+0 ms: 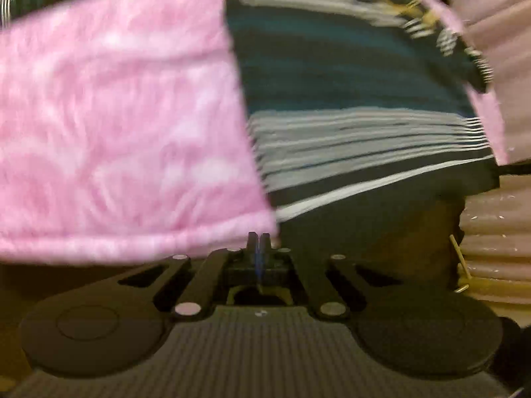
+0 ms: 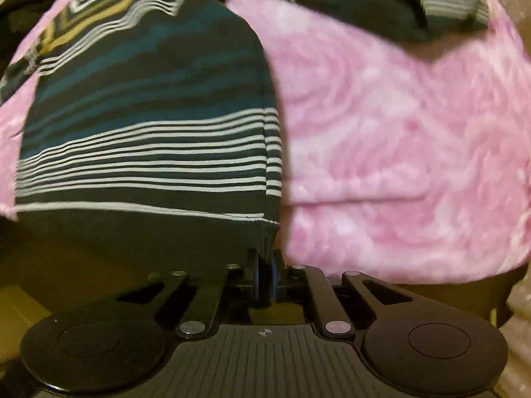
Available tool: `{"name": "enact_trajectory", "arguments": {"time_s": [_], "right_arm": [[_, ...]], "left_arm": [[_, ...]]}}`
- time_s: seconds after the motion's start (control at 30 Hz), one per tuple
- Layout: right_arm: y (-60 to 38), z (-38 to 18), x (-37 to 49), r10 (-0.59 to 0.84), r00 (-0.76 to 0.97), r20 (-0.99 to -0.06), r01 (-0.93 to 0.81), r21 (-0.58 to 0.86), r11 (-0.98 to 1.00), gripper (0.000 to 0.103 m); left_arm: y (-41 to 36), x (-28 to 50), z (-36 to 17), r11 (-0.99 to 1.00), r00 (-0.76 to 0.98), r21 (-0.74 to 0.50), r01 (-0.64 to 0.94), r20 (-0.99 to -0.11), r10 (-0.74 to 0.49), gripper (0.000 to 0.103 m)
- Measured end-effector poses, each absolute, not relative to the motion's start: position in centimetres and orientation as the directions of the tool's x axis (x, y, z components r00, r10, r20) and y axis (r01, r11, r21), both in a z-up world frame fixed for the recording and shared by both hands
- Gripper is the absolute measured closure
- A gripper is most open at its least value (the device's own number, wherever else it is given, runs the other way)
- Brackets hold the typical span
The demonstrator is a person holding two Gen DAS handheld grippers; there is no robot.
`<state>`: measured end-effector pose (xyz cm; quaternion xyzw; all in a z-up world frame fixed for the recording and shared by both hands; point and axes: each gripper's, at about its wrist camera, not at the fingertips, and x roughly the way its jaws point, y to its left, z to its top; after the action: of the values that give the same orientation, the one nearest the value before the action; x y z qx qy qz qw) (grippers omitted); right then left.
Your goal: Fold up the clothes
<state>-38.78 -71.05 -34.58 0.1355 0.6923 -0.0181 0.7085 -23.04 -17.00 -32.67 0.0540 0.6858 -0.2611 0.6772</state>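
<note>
A dark striped garment (image 1: 348, 76) with teal, white and mustard bands lies on a pink fleece blanket (image 1: 116, 116). In the left wrist view my left gripper (image 1: 259, 240) is shut, its tips at the blanket's near corner beside the garment's black hem. I see no cloth between its pads. In the right wrist view the striped garment (image 2: 149, 116) fills the left side and the pink blanket (image 2: 398, 149) the right. My right gripper (image 2: 265, 260) is shut on the garment's lower right hem corner, which runs down between its pads. Both views are blurred.
A ridged brownish-pink surface (image 1: 494, 252) shows at the right edge of the left wrist view, with a small yellow stick (image 1: 459, 262) lying on it. The same ridged surface (image 2: 517, 325) appears at the lower right of the right wrist view. Dark cloth (image 2: 20, 13) sits at the upper left.
</note>
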Motion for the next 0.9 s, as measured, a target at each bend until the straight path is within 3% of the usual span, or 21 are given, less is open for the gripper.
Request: {"name": "enact_trajectory", "arguments": {"time_s": [0.03, 0.07, 0.1, 0.13, 0.4, 0.5, 0.57, 0.7, 0.73, 0.8, 0.9], "right_arm": [[-70.8, -34.6, -38.7, 0.149, 0.046, -0.988, 0.211, 0.155, 0.965, 0.084], [-70.5, -34.4, -38.5, 0.134, 0.053, -0.990, 0.206, 0.142, 0.968, 0.052], [-70.4, -34.0, -38.3, 0.120, 0.067, -0.991, 0.204, 0.131, 0.970, 0.035], [-70.3, -33.4, -38.0, 0.114, 0.088, -0.990, 0.203, 0.130, 0.971, 0.024], [-69.7, -28.5, -29.7, 0.087, 0.281, -0.956, 0.199, 0.147, 0.969, 0.024], [-69.6, -27.2, -24.4, 0.072, 0.356, -0.932, 0.132, 0.126, 0.983, 0.024], [-69.8, -26.8, -20.9, 0.065, 0.393, -0.917, 0.081, 0.104, 0.991, 0.024], [-71.2, -28.6, -12.5, 0.085, 0.437, -0.895, -0.044, 0.073, 0.996, 0.024], [-71.7, -29.6, -10.3, 0.098, 0.446, -0.889, -0.070, 0.075, 0.995, 0.026], [-72.6, -31.9, -6.2, 0.118, 0.451, -0.885, -0.108, 0.077, 0.991, 0.044], [-73.6, -35.3, -0.3, 0.138, 0.450, -0.882, -0.160, 0.072, 0.984, 0.047]], "left_arm": [[-17.0, -23.1, -32.9, 0.857, -0.072, -0.277, 0.434, -0.959, -0.273, 0.103], [-16.9, -23.0, -32.8, 0.856, -0.061, -0.272, 0.440, -0.960, -0.273, 0.103], [-16.7, -22.7, -32.4, 0.857, -0.048, -0.275, 0.435, -0.958, -0.283, 0.101], [-16.5, -22.3, -32.1, 0.859, -0.035, -0.278, 0.430, -0.956, -0.292, 0.097], [-17.5, -12.6, -28.6, 0.820, 0.138, -0.181, 0.543, -0.944, -0.300, 0.080], [-20.0, -7.1, -27.1, 0.782, 0.218, -0.113, 0.614, -0.927, -0.305, 0.079], [-21.9, -3.4, -26.3, 0.755, 0.268, -0.066, 0.652, -0.912, -0.311, 0.071], [-26.6, 4.0, -26.4, 0.722, 0.321, -0.019, 0.691, -0.887, -0.330, 0.069], [-28.0, 5.7, -26.8, 0.711, 0.332, 0.001, 0.703, -0.885, -0.327, 0.069], [-30.6, 8.6, -27.8, 0.693, 0.352, 0.030, 0.720, -0.877, -0.327, 0.069], [-34.5, 12.6, -30.2, 0.676, 0.367, 0.069, 0.734, -0.878, -0.309, 0.067]]}}
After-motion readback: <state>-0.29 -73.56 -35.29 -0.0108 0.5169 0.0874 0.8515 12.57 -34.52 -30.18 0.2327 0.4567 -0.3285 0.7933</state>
